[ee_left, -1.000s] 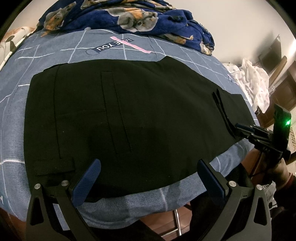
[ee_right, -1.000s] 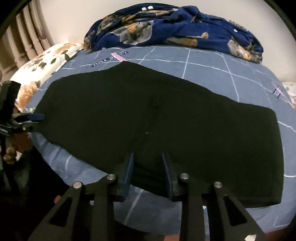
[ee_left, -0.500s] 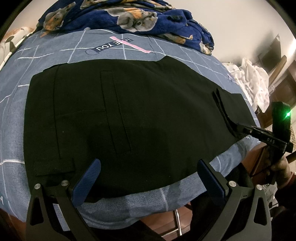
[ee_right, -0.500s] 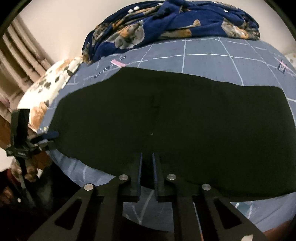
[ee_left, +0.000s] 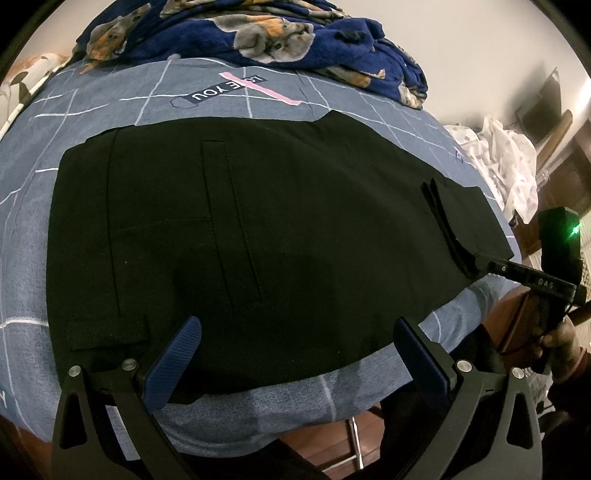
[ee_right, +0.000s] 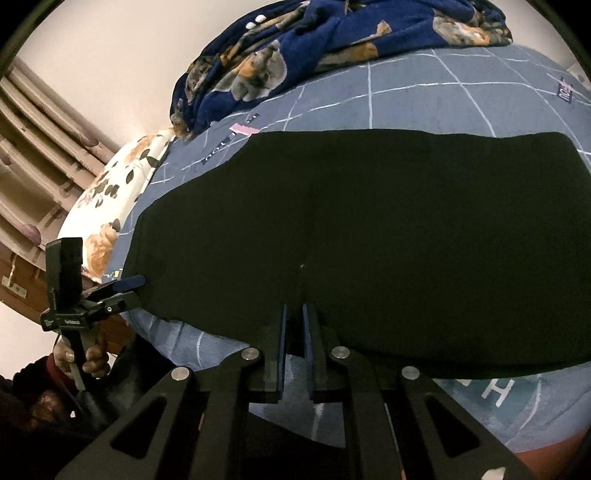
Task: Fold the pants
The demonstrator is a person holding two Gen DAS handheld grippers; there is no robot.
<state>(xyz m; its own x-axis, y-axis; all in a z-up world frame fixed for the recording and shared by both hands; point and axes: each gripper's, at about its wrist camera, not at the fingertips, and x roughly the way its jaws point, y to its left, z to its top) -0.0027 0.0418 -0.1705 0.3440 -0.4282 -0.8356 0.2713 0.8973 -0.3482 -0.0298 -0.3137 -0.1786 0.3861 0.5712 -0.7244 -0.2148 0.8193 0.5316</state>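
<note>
Black pants (ee_left: 258, 229) lie flat across the blue checked bed sheet (ee_left: 258, 402), waistband and pocket seams at the left in the left wrist view. My left gripper (ee_left: 299, 343) hovers over their near edge, open wide with nothing between its blue pads. My right gripper (ee_right: 294, 317) is shut on the near edge of the pants (ee_right: 369, 240), dark cloth pinched between its narrow fingers. In the left wrist view the right gripper (ee_left: 480, 260) bites that edge beside a small folded flap. The right wrist view shows the left gripper (ee_right: 127, 290) at the pants' left end.
A dark blue animal-print blanket (ee_left: 258, 33) is heaped along the far side of the bed. A floral pillow (ee_right: 110, 206) lies at the left end by the curtains (ee_right: 44, 129). A white cloth heap (ee_left: 506, 162) and wooden furniture stand at the right. The bed's near edge drops to a wooden floor.
The right gripper's jaws have closed onto the pants' near edge, and that gripper has rolled and tilted, so its view is skewed. The left gripper has stayed open in place.
</note>
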